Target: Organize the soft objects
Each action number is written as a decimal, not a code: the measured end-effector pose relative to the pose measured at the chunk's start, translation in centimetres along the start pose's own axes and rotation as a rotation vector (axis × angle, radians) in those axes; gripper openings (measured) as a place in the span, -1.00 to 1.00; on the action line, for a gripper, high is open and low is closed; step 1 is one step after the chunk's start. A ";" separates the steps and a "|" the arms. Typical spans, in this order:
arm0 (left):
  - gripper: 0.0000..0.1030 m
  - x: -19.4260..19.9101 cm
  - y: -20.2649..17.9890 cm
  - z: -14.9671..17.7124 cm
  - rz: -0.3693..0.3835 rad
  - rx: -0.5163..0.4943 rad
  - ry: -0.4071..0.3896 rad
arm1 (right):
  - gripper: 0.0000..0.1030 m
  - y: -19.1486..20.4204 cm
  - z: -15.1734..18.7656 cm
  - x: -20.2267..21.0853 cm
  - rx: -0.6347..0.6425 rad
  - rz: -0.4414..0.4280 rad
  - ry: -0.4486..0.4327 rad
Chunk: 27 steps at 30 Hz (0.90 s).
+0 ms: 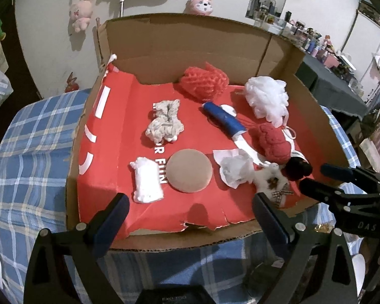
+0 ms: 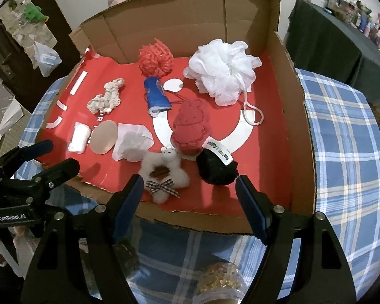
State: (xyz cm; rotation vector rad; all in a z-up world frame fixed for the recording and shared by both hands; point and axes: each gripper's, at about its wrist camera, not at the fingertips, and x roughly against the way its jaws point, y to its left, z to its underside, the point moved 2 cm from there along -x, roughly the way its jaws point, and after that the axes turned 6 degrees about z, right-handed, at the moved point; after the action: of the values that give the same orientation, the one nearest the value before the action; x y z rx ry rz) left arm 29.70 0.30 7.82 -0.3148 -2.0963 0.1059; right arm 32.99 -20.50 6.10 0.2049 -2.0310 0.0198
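Note:
An open cardboard box (image 1: pixel 278 48) (image 2: pixel 298 136) with a red floor holds several soft things: a white mesh pouf (image 1: pixel 267 98) (image 2: pixel 222 71), a red mesh ball (image 1: pixel 202 81) (image 2: pixel 154 58), a blue roll (image 1: pixel 224 117) (image 2: pixel 155 96), a red knitted toy (image 1: pixel 274 139) (image 2: pixel 190 126), a black plush (image 1: pixel 298 168) (image 2: pixel 216 167), a white fluffy toy with a checked bow (image 1: pixel 271 179) (image 2: pixel 164 174), crumpled tissue (image 1: pixel 235 167) (image 2: pixel 133 143), a tan round pad (image 1: pixel 190 169) (image 2: pixel 103 138), a white wad (image 1: pixel 146 183) (image 2: pixel 79 136) and a grey-white rag (image 1: pixel 164 121) (image 2: pixel 106 98). My left gripper (image 1: pixel 190 207) is open and empty at the box's near edge. My right gripper (image 2: pixel 188 190) is open and empty just before the fluffy toy and black plush.
The box sits on a blue plaid tablecloth (image 1: pixel 25 164) (image 2: pixel 349 152). A jar with gold contents (image 2: pixel 220 281) stands under my right gripper. A dark table with bottles (image 1: pixel 324 73) is at the right. Pink plush toys (image 1: pixel 81 15) hang on the wall behind.

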 end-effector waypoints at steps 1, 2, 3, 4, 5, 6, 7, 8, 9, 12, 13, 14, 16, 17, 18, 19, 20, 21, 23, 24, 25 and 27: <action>0.93 -0.1 0.0 0.0 0.002 0.004 0.004 | 0.45 0.0 0.0 -0.1 -0.002 0.002 0.003; 0.93 -0.2 0.0 0.0 0.005 0.006 0.007 | 0.45 0.0 0.0 -0.2 -0.002 0.002 0.008; 0.93 -0.3 0.0 0.0 0.006 0.007 0.008 | 0.45 0.1 0.1 -0.3 -0.002 0.004 0.008; 0.93 -0.4 -0.1 0.0 0.003 0.004 0.009 | 0.45 0.1 0.1 -0.3 -0.003 0.008 0.007; 0.93 -0.4 -0.1 0.0 0.000 0.000 0.010 | 0.45 0.1 0.1 -0.4 -0.004 0.011 0.009; 0.93 -0.6 -0.2 0.1 -0.008 -0.007 0.014 | 0.45 0.1 0.1 -0.6 -0.002 0.012 0.011; 0.93 -0.7 -0.2 0.2 -0.014 -0.012 0.019 | 0.45 0.1 0.1 -0.6 0.000 0.015 0.010; 0.93 -0.8 -0.3 0.2 -0.021 -0.014 0.024 | 0.45 0.2 0.2 -0.7 0.002 0.022 0.008; 0.93 -1.0 -0.3 0.2 -0.025 -0.015 0.027 | 0.45 0.2 0.2 -0.7 0.003 0.022 0.007; 0.93 -1.3 -0.3 0.2 -0.033 -0.016 0.038 | 0.45 0.2 0.2 -0.9 0.002 0.024 0.011; 0.93 -1.3 -0.3 0.3 -0.036 -0.015 0.040 | 0.45 0.2 0.2 -0.9 0.004 0.027 0.008; 0.93 -1.2 -0.3 0.2 -0.036 -0.014 0.037 | 0.45 0.2 0.2 -0.9 0.004 0.026 0.007; 0.93 -1.2 -0.2 0.2 -0.042 -0.013 0.034 | 0.45 0.2 0.1 -1.0 0.000 0.025 0.006; 0.93 -1.3 -0.2 0.2 -0.044 -0.011 0.036 | 0.45 0.1 0.1 -1.0 -0.001 0.024 0.005; 0.93 -1.3 -0.2 0.3 -0.044 -0.009 0.039 | 0.45 0.1 0.1 -0.9 -0.002 0.023 0.005; 0.93 -1.4 -0.2 0.3 -0.047 -0.007 0.042 | 0.45 0.1 0.1 -0.9 -0.003 0.022 0.004; 0.93 -1.4 -0.2 0.2 -0.050 -0.005 0.042 | 0.45 0.1 0.1 -0.9 -0.003 0.021 0.006; 0.93 -1.5 -0.2 0.3 -0.053 -0.005 0.042 | 0.45 0.1 0.1 -0.9 0.000 0.019 0.011; 0.93 -1.5 -0.3 0.3 -0.054 -0.009 0.044 | 0.45 0.2 0.1 -0.8 -0.004 0.015 0.012; 0.93 -1.5 -0.3 0.3 -0.054 -0.010 0.044 | 0.45 0.1 0.1 -0.7 -0.007 0.011 0.012; 0.93 -1.5 -0.2 0.3 -0.055 -0.010 0.044 | 0.45 0.0 0.1 -0.6 -0.007 0.011 0.011; 0.93 -1.6 -0.2 0.3 -0.056 -0.006 0.043 | 0.45 -0.1 0.1 -0.5 -0.008 0.014 0.009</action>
State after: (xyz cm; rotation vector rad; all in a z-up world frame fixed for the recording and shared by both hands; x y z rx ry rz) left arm 30.15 -0.32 6.41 -0.2598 -2.0613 0.0590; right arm 33.18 -20.50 5.61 0.1853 -2.0228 0.0219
